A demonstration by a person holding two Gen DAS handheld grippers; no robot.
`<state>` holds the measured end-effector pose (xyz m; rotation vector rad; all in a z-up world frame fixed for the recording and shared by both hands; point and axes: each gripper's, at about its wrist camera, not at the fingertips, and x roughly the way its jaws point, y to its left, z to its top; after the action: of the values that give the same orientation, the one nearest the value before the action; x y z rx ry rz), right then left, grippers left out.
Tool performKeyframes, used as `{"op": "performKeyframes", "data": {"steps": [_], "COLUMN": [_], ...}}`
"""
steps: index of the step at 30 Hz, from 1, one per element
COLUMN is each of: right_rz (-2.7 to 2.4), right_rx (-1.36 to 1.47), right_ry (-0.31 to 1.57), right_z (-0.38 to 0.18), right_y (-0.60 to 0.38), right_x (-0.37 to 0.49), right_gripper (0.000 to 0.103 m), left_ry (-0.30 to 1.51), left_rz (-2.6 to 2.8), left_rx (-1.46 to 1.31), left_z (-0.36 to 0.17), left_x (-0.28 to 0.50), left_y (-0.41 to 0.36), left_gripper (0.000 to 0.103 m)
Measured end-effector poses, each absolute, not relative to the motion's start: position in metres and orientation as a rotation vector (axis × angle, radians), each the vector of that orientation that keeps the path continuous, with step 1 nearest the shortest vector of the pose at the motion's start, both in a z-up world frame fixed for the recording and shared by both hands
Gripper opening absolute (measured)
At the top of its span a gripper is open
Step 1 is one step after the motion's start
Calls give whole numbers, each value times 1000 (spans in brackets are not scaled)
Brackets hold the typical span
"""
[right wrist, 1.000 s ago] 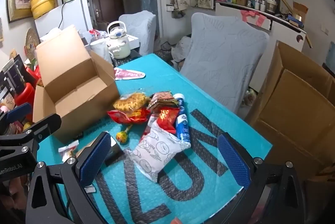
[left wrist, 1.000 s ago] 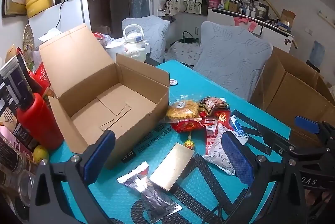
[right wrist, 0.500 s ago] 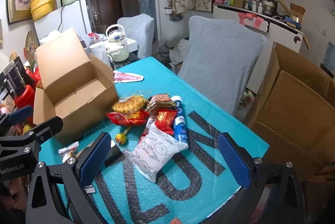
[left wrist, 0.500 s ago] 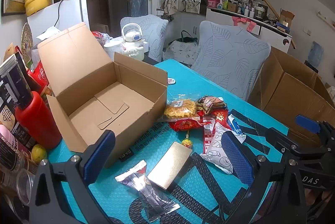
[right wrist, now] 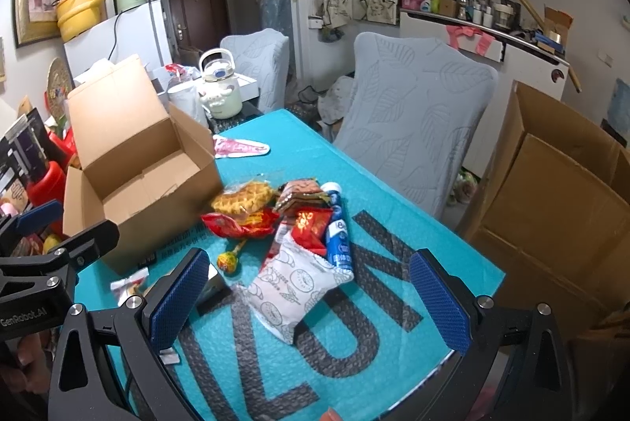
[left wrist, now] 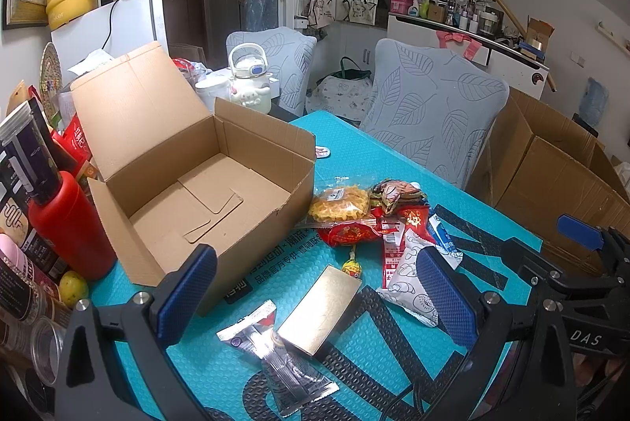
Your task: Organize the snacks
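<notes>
An open, empty cardboard box [left wrist: 204,185] [right wrist: 134,181] stands on the teal table mat [left wrist: 354,153]. A heap of snack packets lies right of it: a yellow crisp bag [left wrist: 340,202] [right wrist: 242,198], a red packet [left wrist: 346,234], a white pastry bag [left wrist: 411,275] [right wrist: 293,283], a blue tube [right wrist: 338,240] and a lollipop [right wrist: 226,259]. A gold flat box [left wrist: 319,309] and a silver sachet [left wrist: 281,358] lie nearer. My left gripper [left wrist: 315,303] is open above the gold box. My right gripper [right wrist: 309,303] is open above the white bag.
A red bottle [left wrist: 69,224] and jars crowd the table's left edge. A large cardboard carton [left wrist: 551,181] stands on the floor to the right. Two covered chairs [left wrist: 429,114] stand behind the table. A pink packet [right wrist: 240,147] lies behind the box.
Both grippers have drifted slightly back and up; the box and snacks sit a little lower and smaller in view. Nothing on the table has moved.
</notes>
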<state>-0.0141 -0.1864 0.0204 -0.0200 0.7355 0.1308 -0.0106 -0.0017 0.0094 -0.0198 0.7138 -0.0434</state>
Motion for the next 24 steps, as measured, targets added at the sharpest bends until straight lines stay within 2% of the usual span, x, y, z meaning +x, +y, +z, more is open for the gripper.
{"op": "performKeyframes", "data": {"steps": [24], "right_rz": [132], "right_rx": [-21], "right_ry": [732], "right_z": [20], "right_y": [-186], "right_x": [-16], "right_gripper": [103], "left_ry": [717], "left_rz": [-58], "left_rx": [-22], "left_z": [8], "left_x": [-12], "left_y": [-3], "left_gripper": [103]}}
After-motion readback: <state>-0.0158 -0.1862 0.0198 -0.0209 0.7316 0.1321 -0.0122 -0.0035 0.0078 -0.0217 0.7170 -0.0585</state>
